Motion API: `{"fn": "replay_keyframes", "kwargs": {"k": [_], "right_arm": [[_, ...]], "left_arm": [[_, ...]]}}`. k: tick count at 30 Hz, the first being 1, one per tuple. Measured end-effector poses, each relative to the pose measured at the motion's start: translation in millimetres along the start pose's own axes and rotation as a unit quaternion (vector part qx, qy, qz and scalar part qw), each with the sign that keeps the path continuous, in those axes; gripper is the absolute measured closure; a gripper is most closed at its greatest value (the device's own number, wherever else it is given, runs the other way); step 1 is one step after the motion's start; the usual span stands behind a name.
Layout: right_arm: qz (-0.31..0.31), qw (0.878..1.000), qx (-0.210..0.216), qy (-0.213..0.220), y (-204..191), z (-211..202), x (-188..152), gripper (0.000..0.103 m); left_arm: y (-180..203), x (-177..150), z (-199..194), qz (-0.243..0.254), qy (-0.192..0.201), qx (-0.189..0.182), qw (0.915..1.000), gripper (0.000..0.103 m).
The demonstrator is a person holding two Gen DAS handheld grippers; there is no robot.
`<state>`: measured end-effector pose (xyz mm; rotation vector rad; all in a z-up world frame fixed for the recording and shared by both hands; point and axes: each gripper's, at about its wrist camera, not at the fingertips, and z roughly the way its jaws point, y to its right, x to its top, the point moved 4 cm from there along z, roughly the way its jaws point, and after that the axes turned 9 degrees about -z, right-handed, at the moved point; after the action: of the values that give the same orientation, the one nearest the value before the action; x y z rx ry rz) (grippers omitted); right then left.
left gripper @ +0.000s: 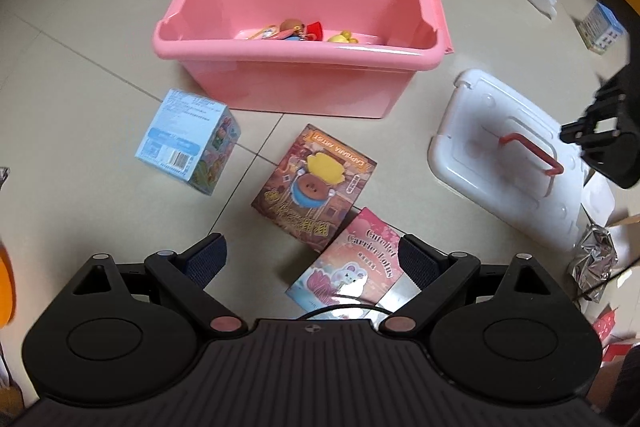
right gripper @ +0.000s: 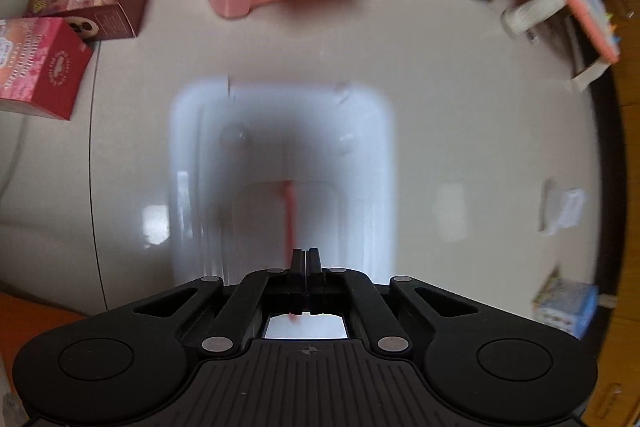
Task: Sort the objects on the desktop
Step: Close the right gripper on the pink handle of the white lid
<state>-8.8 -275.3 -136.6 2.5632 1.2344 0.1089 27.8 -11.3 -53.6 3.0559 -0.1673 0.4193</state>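
Down at the bottom, the left gripper had its jaws wide open and empty over the pink box. Just above sat the brown box, with the blue box left of it. The right gripper was clamped tight on the white lid's red handle. Pink bin was up top.

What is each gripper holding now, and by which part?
The right gripper is shut on the red handle of the white lid. The left gripper is open and holds nothing.
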Motion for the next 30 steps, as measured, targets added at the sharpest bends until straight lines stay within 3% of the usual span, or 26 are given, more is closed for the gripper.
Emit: {"fn": "replay_keyframes", "kwargs": {"k": [5,11,14,16,20,24,30], "right_arm": [[-0.007,1.0,-0.017,0.007,8,-37,0,0.103],[0.0,0.999,-0.027,0.018,5,-45,12,0.102],[0.002,0.999,-0.026,0.02,3,-47,12,0.091],[0.004,0.999,-0.023,0.022,2,-47,11,0.074],[0.011,0.999,-0.02,0.022,5,-44,10,0.071],[0.02,0.999,-0.017,0.023,11,-33,9,0.061],[0.014,1.0,-0.001,0.016,13,-6,11,0.059]], "left_arm": [[-12,-3,-7,-0.019,0.002,-0.005,0.9998,0.008],[-28,-11,-16,-0.047,0.002,-0.012,0.9988,0.008],[-28,-13,-19,-0.046,0.006,-0.016,0.9988,0.008],[-27,-13,-21,-0.037,0.015,-0.013,0.9991,0.008],[-19,-11,-23,-0.01,0.03,0.0,0.9995,0.008],[-9,-9,-21,0.005,0.028,0.0,0.9996,0.008],[-3,0,-8,-0.006,0.014,-0.006,0.9999,0.008]]}}
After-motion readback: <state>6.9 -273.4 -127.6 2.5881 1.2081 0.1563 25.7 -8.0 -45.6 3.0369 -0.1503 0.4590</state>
